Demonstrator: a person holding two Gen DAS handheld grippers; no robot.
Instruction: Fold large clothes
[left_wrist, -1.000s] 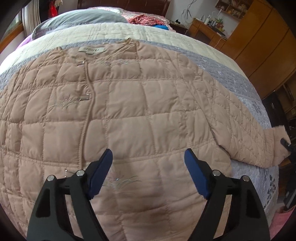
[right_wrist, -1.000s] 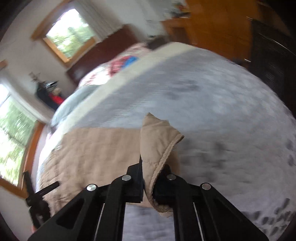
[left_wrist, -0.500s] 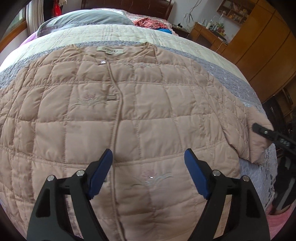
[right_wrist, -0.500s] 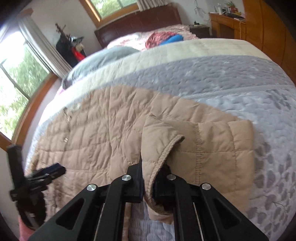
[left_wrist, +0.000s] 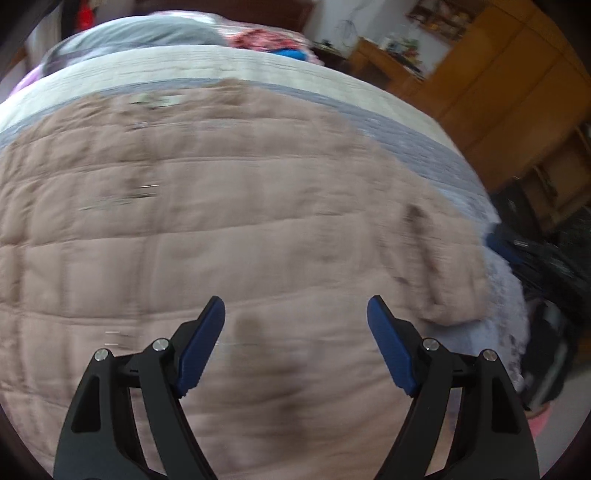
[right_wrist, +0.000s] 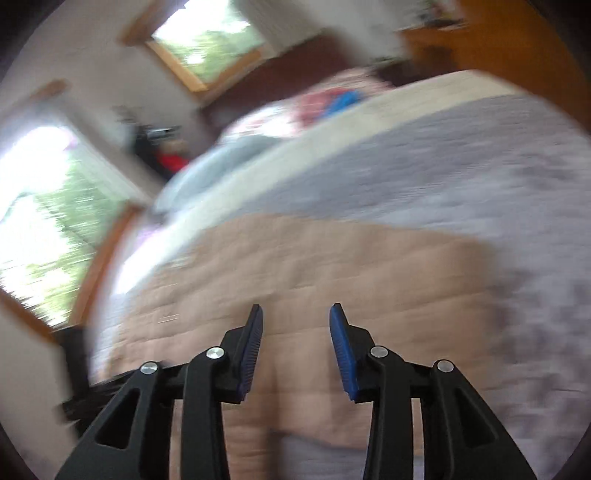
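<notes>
A beige quilted jacket (left_wrist: 236, 229) lies spread front-up on the bed, blurred by motion. Its right sleeve (left_wrist: 439, 258) is folded in over the jacket's right side. My left gripper (left_wrist: 295, 314) hovers open above the lower front of the jacket with nothing between its blue pads. In the right wrist view the jacket (right_wrist: 332, 266) lies below my right gripper (right_wrist: 295, 312), whose jaws are opening. The sleeve cuff has dropped out of them and nothing is between the pads now.
The bed carries a grey and cream quilted cover (right_wrist: 461, 166) with a grey pillow (left_wrist: 147, 33) and red and blue clothes (left_wrist: 273, 40) at the head. Wooden cupboards (left_wrist: 517, 85) stand to the right. Windows (right_wrist: 51, 236) are on the left.
My right gripper carried the sleeve cuff in over the jacket and let it go; its jaws went from shut on the cuff to apart. The left gripper stayed open above the jacket.
</notes>
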